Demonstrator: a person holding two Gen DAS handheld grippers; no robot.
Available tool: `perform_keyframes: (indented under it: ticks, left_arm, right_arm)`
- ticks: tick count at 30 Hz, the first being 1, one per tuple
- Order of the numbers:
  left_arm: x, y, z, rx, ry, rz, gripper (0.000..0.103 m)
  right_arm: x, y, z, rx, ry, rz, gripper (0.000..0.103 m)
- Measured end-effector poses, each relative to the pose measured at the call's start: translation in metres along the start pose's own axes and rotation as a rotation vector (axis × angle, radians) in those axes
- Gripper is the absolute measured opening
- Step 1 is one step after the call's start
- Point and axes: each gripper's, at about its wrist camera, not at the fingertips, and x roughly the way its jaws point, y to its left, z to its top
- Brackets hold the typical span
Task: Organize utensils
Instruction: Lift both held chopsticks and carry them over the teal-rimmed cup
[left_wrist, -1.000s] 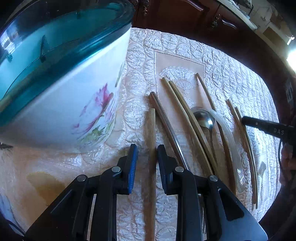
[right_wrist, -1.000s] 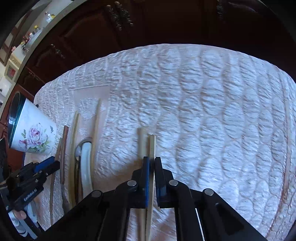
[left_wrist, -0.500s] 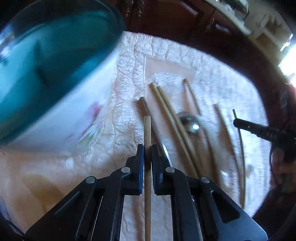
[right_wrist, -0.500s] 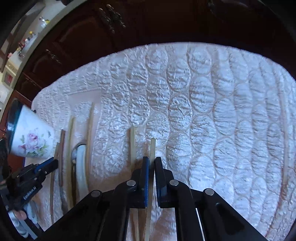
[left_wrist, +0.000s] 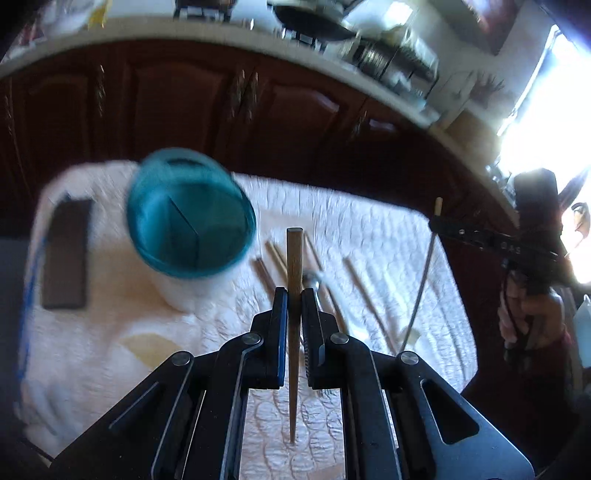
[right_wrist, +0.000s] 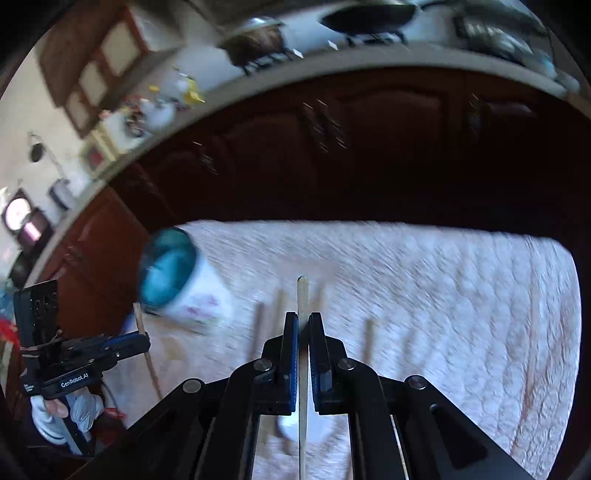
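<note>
Left gripper: jaws closed narrow on a brown wooden chopstick. The stick runs lengthwise between the two pads, its blunt square end projecting forward past the fingertips and its thin end trailing back under the gripper body. The stick is raised off the quilted white tablecloth.

Right gripper: jaws closed narrow on a pale chopstick. This stick also lies along the gripper axis, with its tip ahead of the fingertips and the remainder passing back between the pads. In the left wrist view the right gripper appears to the right of the holder, with the pale chopstick hanging down from it at a slant, lower end near the cloth.

Landmark: the utensil holder, a white floral cup with a teal rim and an inner divider, stands on the tablecloth.
- The left gripper's chopstick tip is just right of the holder's rim and nearer the camera.
- Loose chopsticks and a metal spoon lie flat on the cloth to the right of the holder, below and beyond the left gripper.
- A dark rectangular object lies on the cloth to the left of the holder.

In the right wrist view the holder sits left of the pale chopstick's tip; the left gripper is further left, near the frame edge. Both views are motion-blurred.
</note>
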Motion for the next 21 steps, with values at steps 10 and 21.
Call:
perform_keyframes:
  ticks: [10, 21]
  left_arm:
    - [-0.078, -0.008, 0.055, 0.029, -0.202, 0.036, 0.006]
    - [-0.089, 0.031, 0.113, 0.030, -0.349, 0.235, 0.006]
  right_arm:
    - [-0.018, 0.071, 0.057, -0.089, -0.151, 0.107, 0.005]
    - [0.013, 0.141, 0.124, -0.137, -0.288, 0.097, 0.005]
